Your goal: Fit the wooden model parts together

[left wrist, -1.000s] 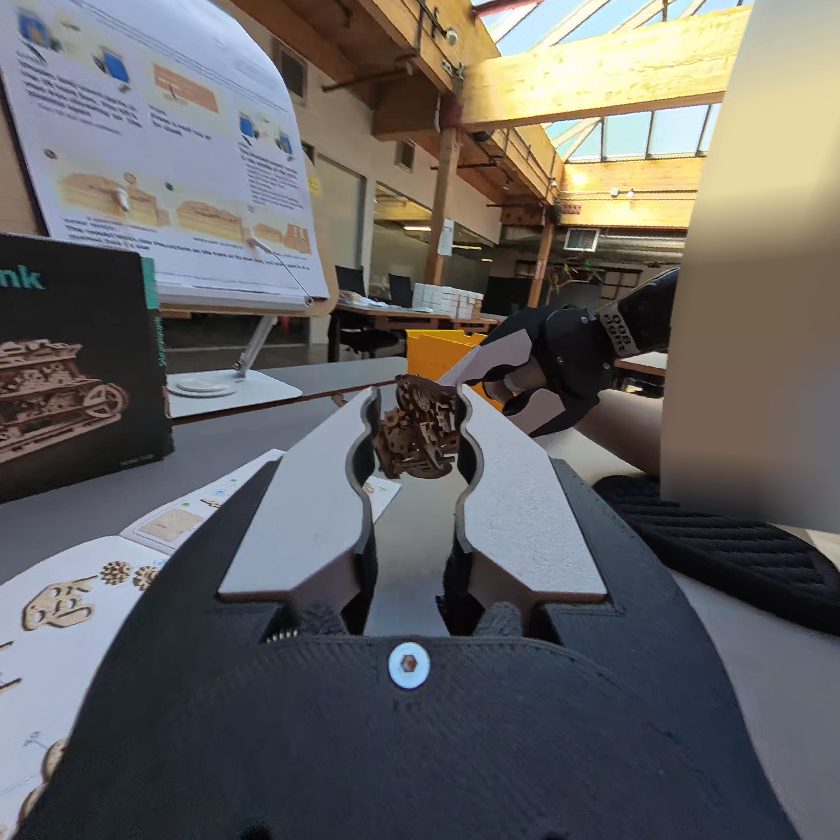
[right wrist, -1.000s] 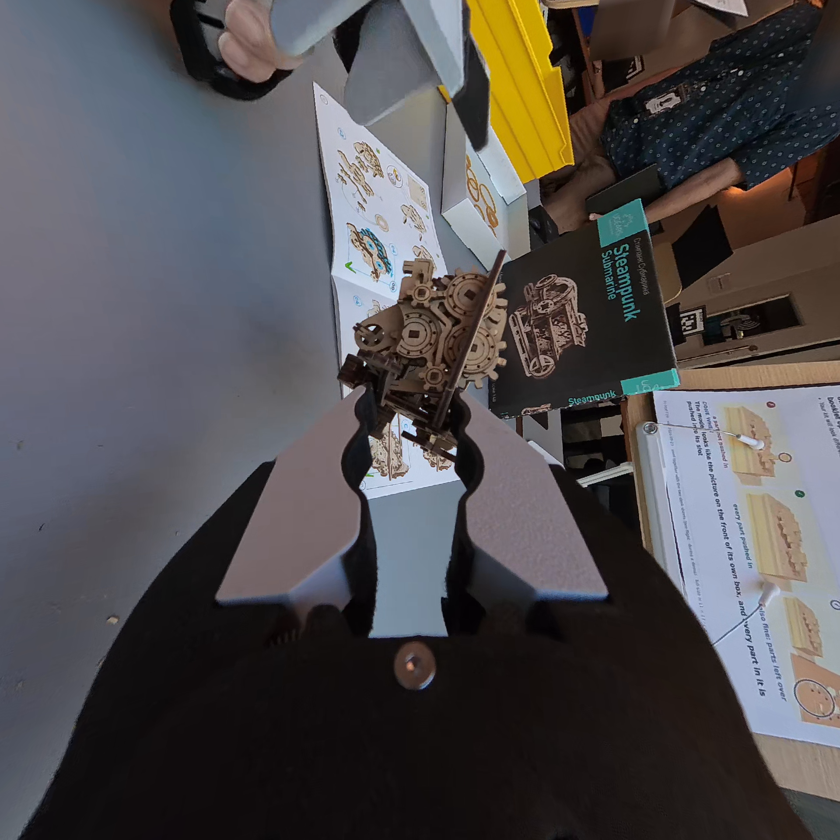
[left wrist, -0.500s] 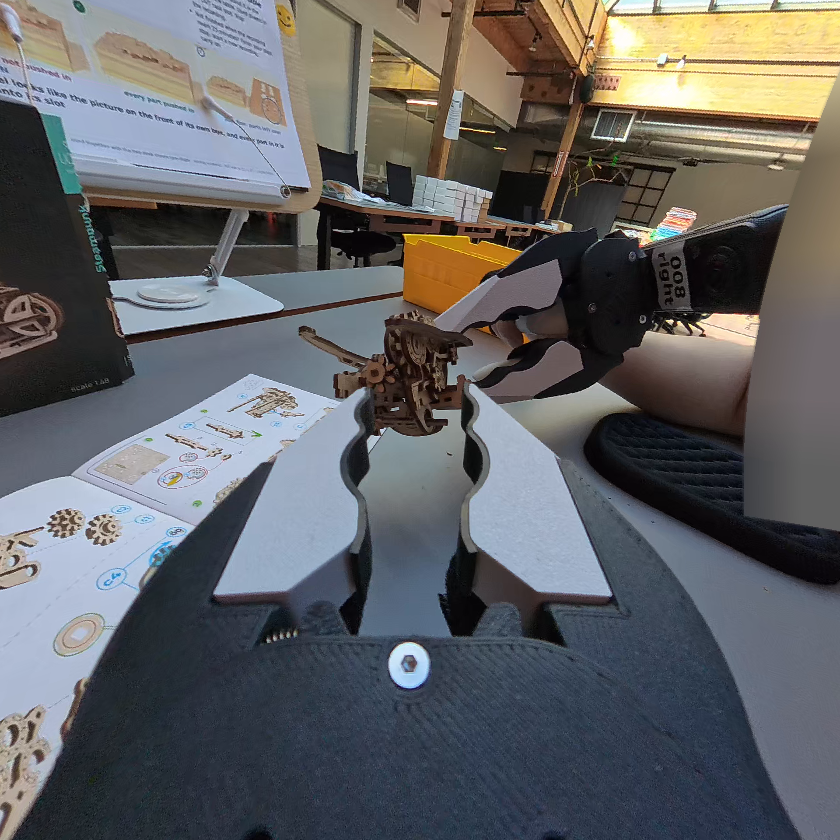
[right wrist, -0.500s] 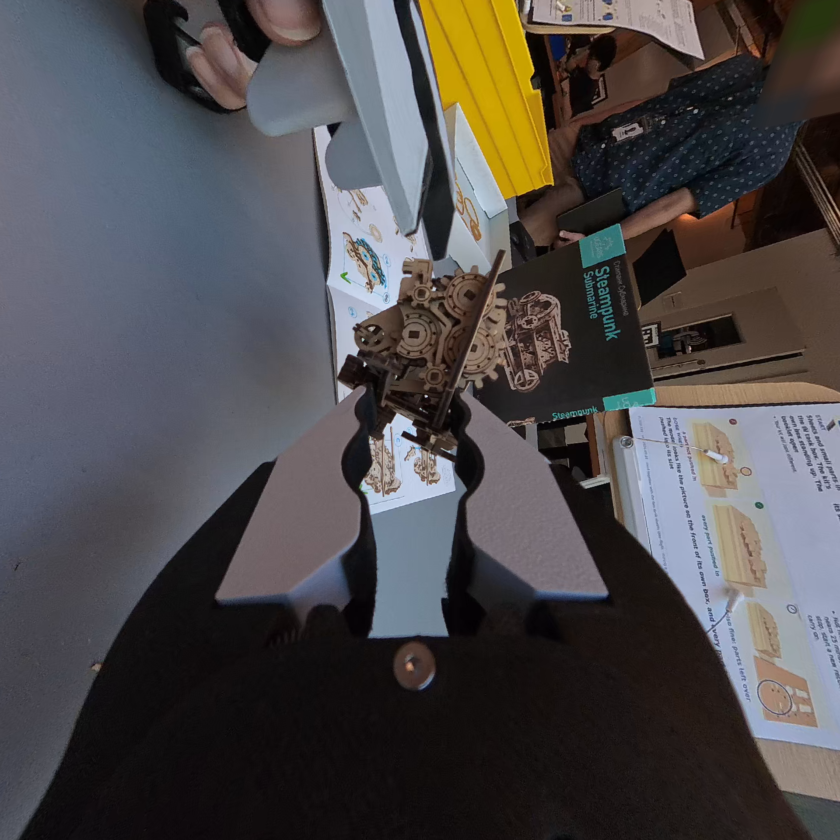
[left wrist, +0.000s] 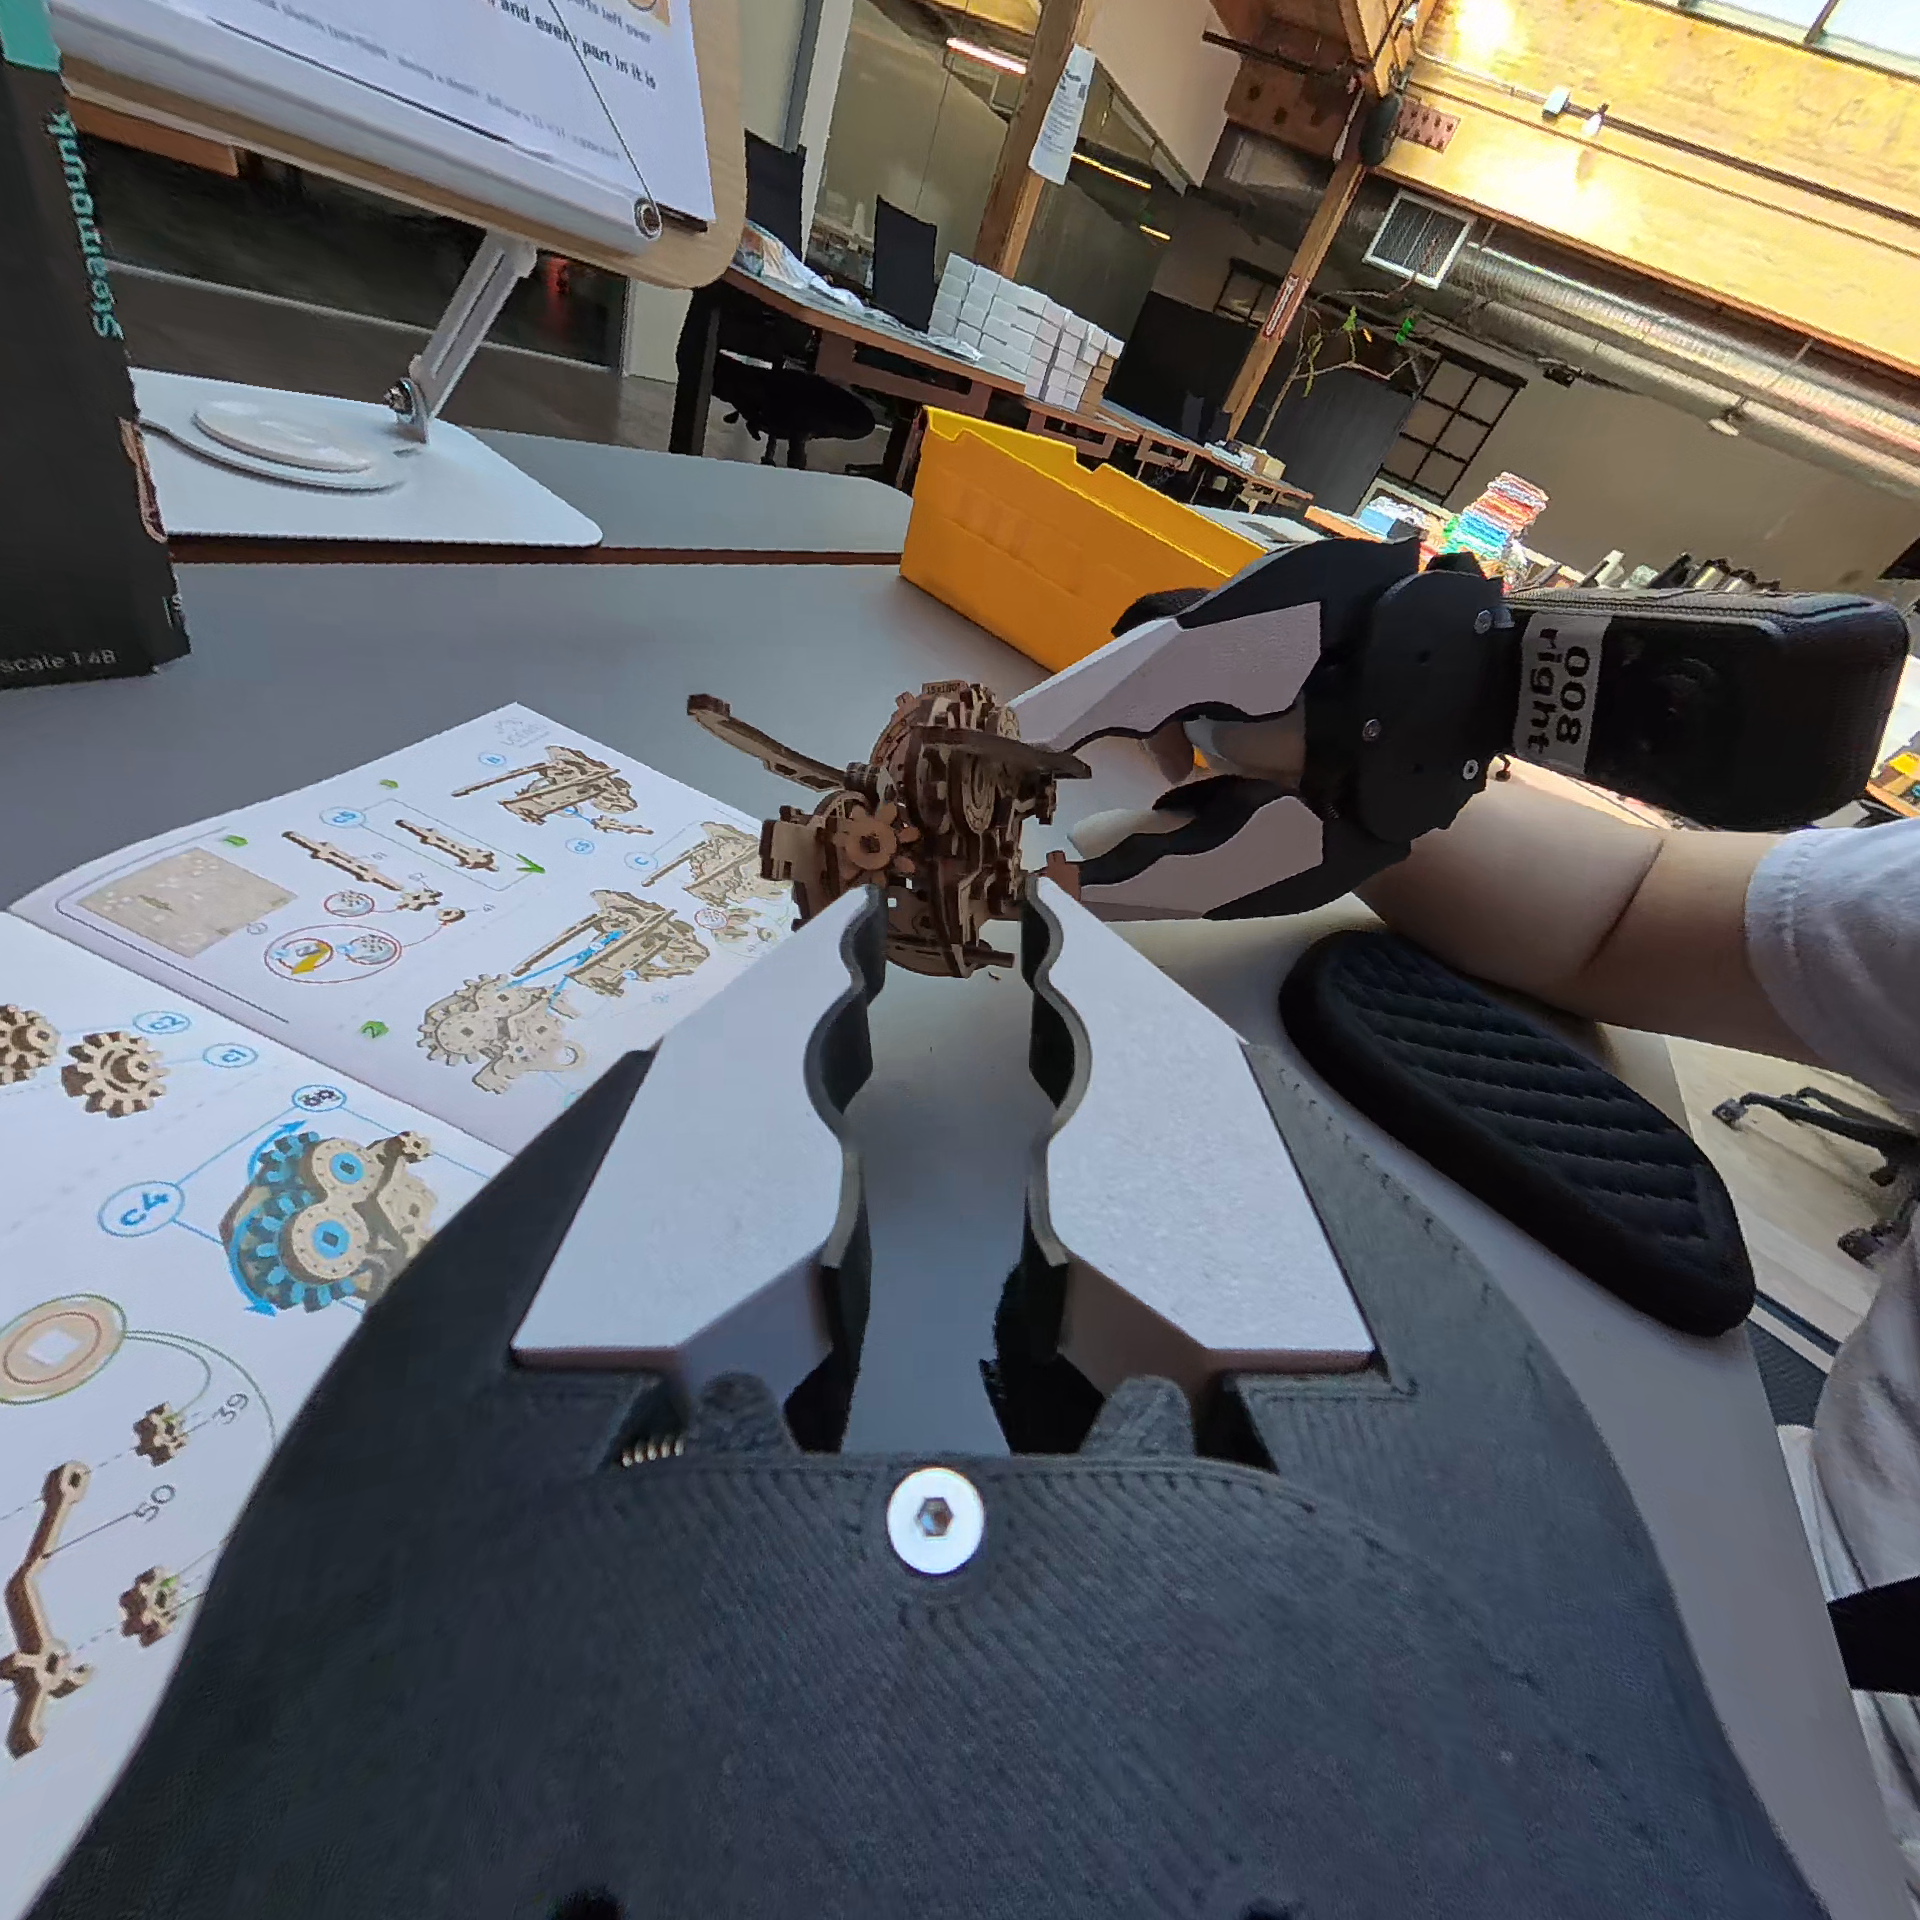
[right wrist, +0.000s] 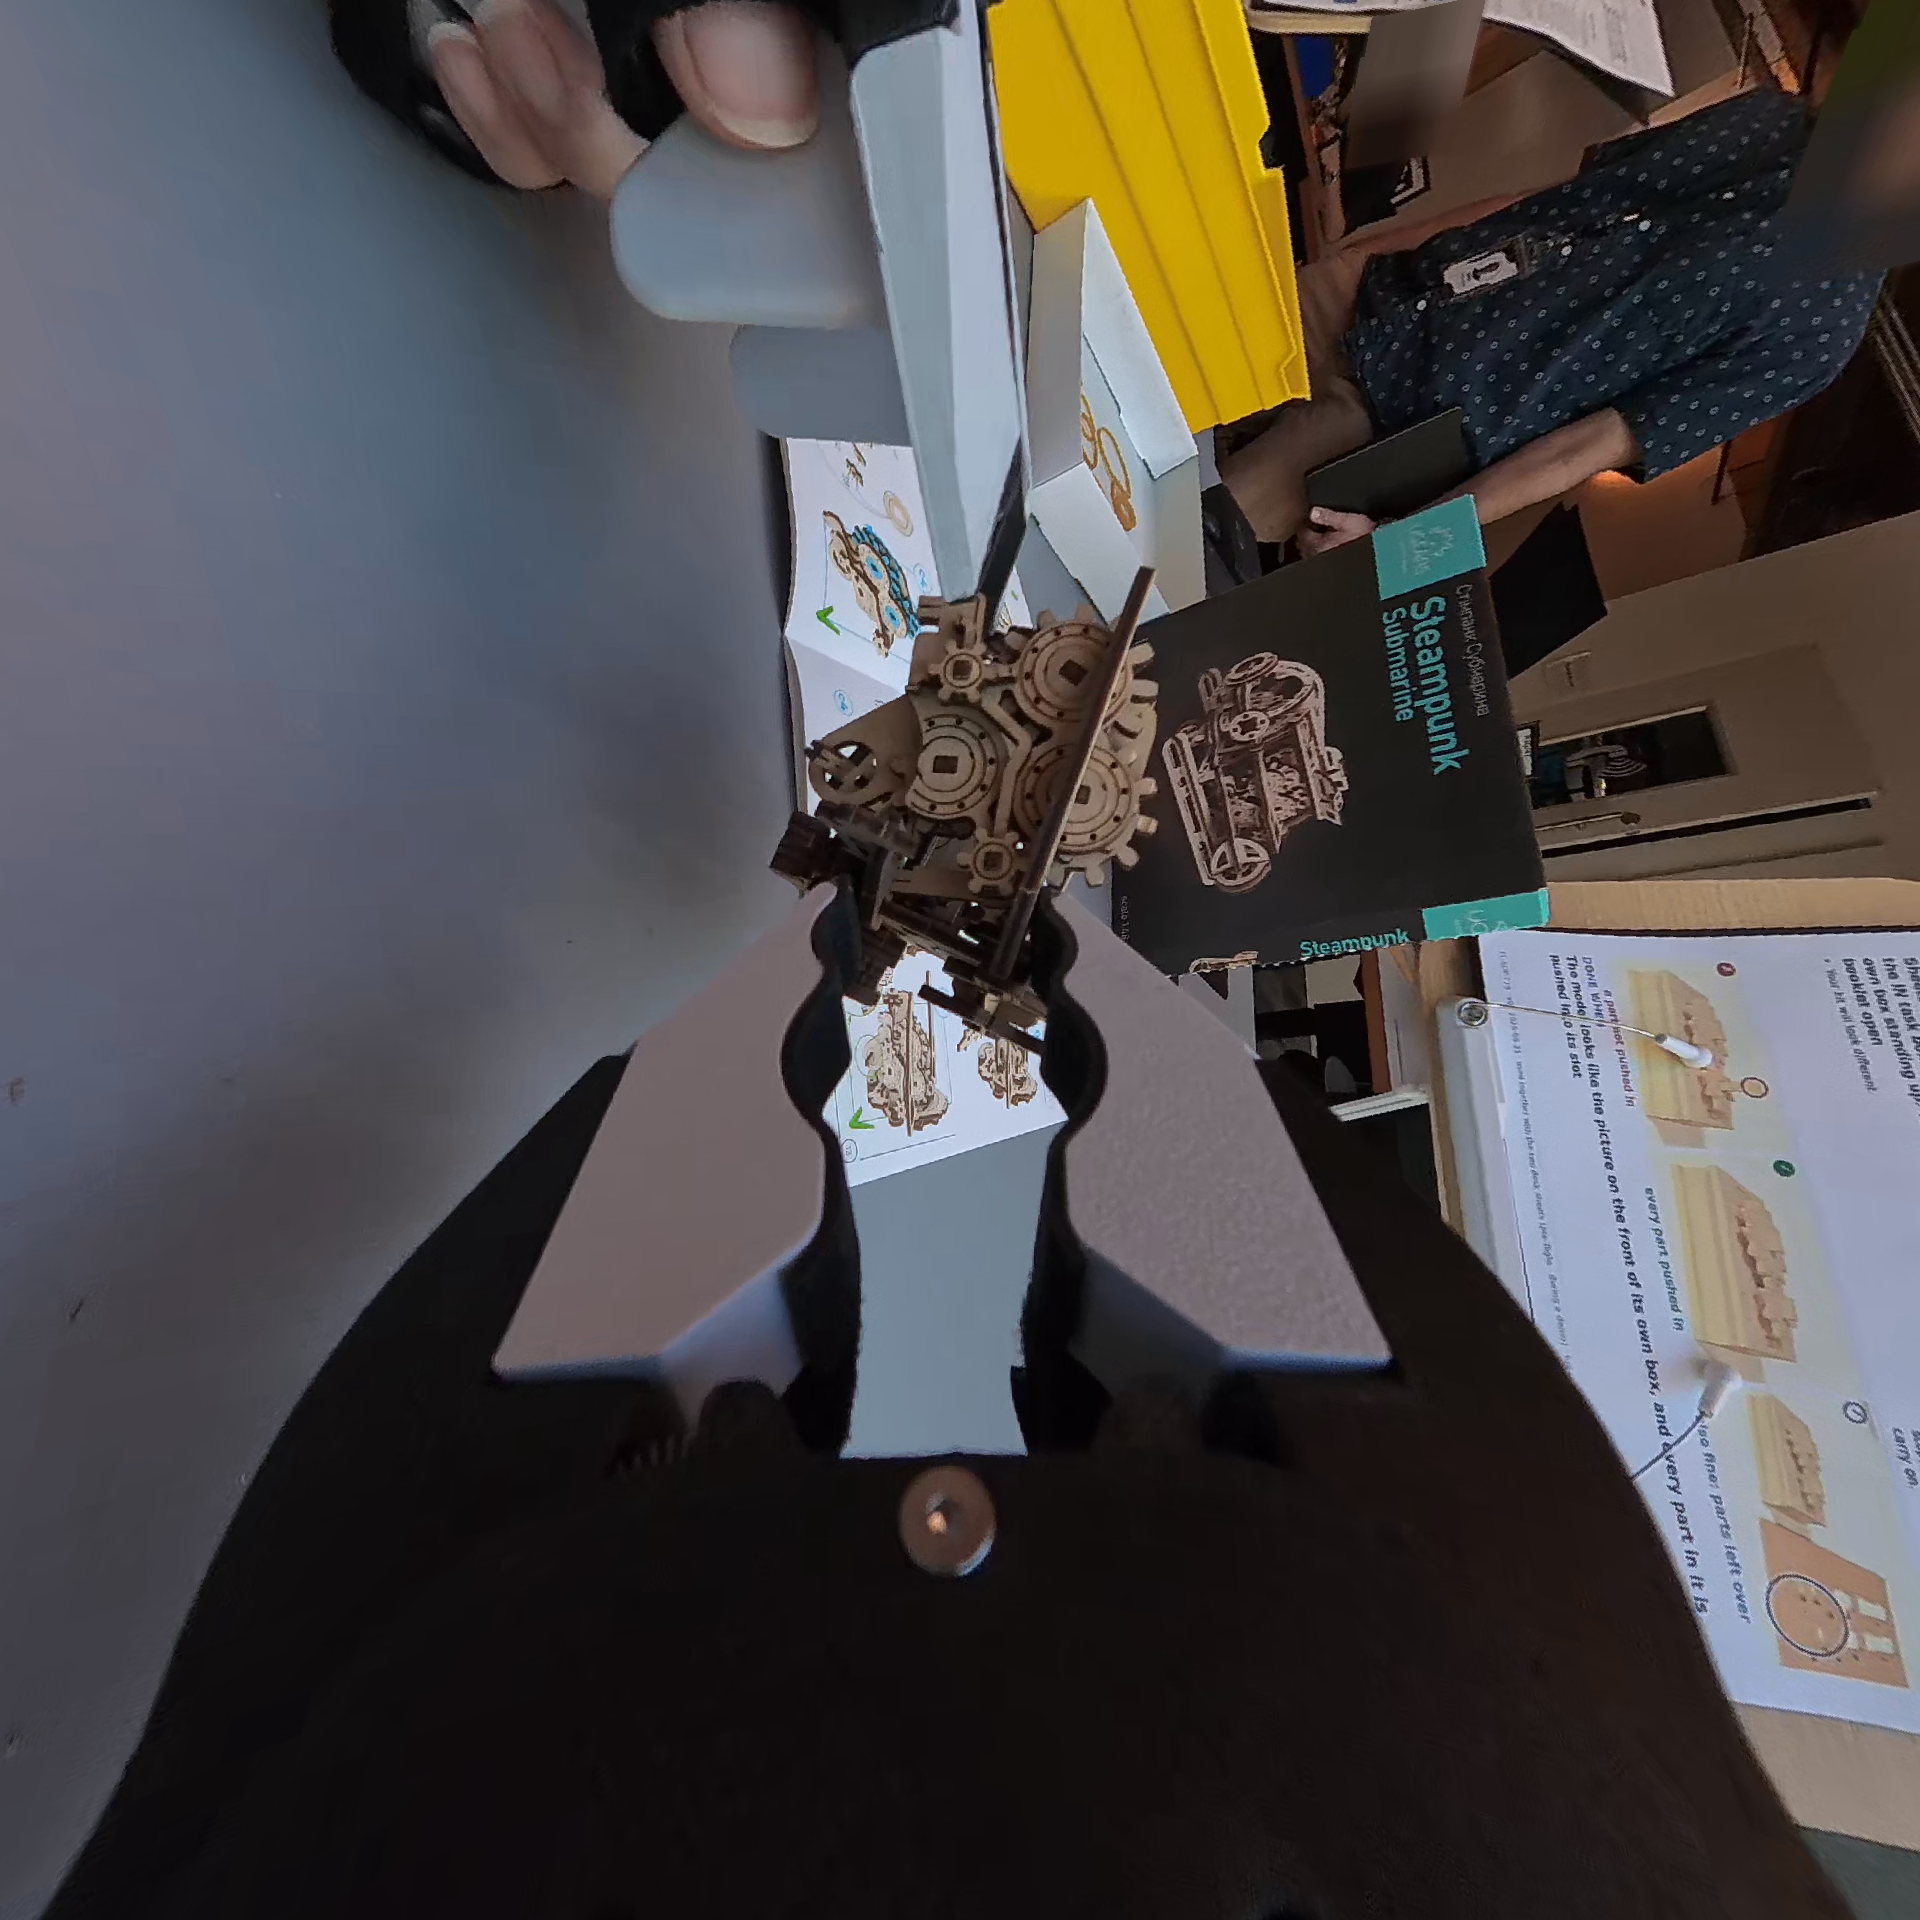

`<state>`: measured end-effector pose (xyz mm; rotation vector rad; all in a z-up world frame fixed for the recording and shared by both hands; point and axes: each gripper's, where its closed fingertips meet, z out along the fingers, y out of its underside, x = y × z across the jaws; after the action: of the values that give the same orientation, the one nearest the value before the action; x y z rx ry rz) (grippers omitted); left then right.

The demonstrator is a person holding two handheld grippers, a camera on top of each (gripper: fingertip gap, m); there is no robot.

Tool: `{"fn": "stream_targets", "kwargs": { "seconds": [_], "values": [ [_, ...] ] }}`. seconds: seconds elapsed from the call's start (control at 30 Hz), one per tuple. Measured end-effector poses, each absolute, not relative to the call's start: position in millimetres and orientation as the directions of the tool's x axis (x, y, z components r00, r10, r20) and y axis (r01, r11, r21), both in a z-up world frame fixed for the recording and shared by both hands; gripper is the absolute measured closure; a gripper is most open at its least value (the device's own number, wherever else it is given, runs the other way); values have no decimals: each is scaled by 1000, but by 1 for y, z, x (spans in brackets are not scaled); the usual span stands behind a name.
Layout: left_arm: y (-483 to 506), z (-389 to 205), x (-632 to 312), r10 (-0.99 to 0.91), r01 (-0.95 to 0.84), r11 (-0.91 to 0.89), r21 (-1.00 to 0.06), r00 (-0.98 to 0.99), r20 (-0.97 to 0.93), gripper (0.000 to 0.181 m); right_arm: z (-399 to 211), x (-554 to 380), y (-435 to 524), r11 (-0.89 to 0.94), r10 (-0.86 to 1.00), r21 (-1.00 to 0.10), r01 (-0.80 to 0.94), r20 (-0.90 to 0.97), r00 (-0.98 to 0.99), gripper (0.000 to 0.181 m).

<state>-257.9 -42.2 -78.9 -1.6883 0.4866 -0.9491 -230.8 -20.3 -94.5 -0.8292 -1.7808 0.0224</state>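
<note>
A partly built wooden gear model [left wrist: 925, 821] hangs above the grey table [left wrist: 520, 644]. My right gripper [right wrist: 945, 914] is shut on its lower frame, so the gears [right wrist: 997, 769] stand up beyond the fingertips. In the left wrist view the right gripper [left wrist: 1044, 779] comes in from the right and holds the model's right side. My left gripper [left wrist: 956, 904] is part open. Its tips sit at the model's near edge, one on each side. In the right wrist view the left gripper [right wrist: 987, 582] comes down from above to the model's top.
An open instruction booklet [left wrist: 364, 935] lies under and to the left of the model. A black kit box [left wrist: 62, 416] and a white stand [left wrist: 364, 478] are at far left. A yellow bin [left wrist: 1039, 540] stands behind, and a black ribbed pad [left wrist: 1507, 1122] lies at right. A person [right wrist: 1610, 260] sits beyond the table. The gap from one gripper's tips to the other's is roughly 5 cm.
My left gripper has tilted down and closed in on the model; a second ago it was well apart from it. Its jaw gap is unchanged. The right gripper's hold is unchanged.
</note>
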Motion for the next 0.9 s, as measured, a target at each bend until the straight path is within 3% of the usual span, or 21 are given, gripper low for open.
{"fn": "stream_targets", "kwargs": {
  "seconds": [0.07, 0.23, 0.33, 0.63, 0.9],
  "values": [
    [-46, -80, -256, -738, 130, -336, -933, 579, 346, 164, -96, -231, -19, 750, 534, -394, 532, 835, -135, 149],
    [-42, -87, -253, -721, 78, -353, -932, 613, 324, 151, -98, -232, -21, 748, 545, -405, 525, 827, -138, 149],
    [-46, -89, -247, -742, 51, -352, -935, 593, 312, 161, -96, -233, -22, 748, 545, -407, 525, 828, -135, 149],
    [-39, -89, -248, -724, 104, -402, -910, 572, 386, 156, -106, -234, -23, 729, 574, -410, 548, 803, -163, 149],
    [-34, -98, -250, -681, 81, -440, -895, 619, 391, 164, -114, -234, -22, 716, 580, -396, 575, 795, -174, 150]
  ]
}}
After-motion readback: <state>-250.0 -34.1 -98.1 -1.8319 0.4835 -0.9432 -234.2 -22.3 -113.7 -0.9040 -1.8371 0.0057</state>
